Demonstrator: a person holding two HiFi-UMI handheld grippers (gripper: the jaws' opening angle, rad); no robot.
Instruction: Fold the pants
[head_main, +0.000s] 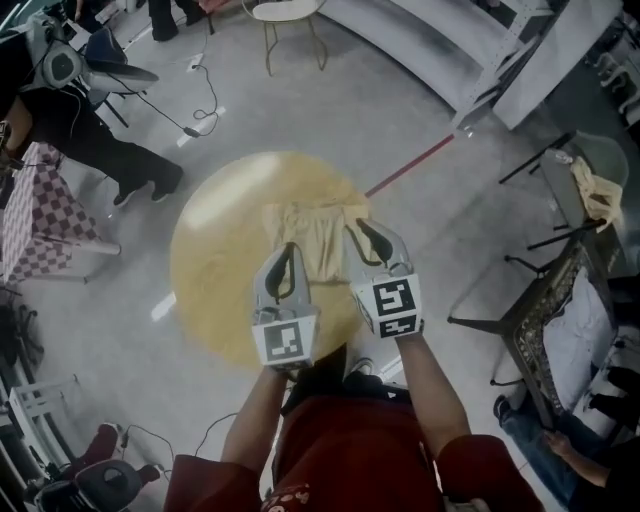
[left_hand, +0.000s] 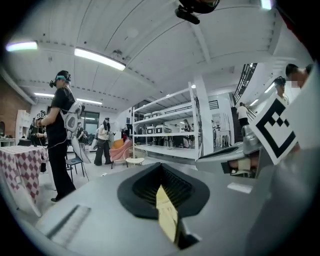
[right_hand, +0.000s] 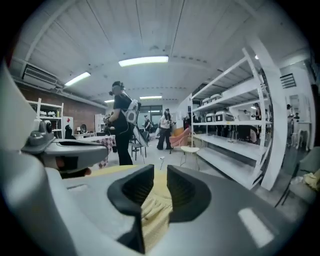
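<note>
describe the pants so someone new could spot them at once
Find the round yellow table in the middle of the grey floor. On its right part lie the pale yellow cloth pants, a rectangle paler than the tabletop. The other yellowish cloth hangs far right, off the table.

The pants (head_main: 318, 235) are of pale yellow cloth, soft and wrinkled. The round table (head_main: 215, 260) has a matt yellow top. The left gripper (head_main: 290, 247) and the right gripper (head_main: 358, 224) have smooth matt grey plastic bodies and black ribbed pads (right_hand: 134, 186). The grey floor (head_main: 430, 270) is smooth and shines slightly.
</note>
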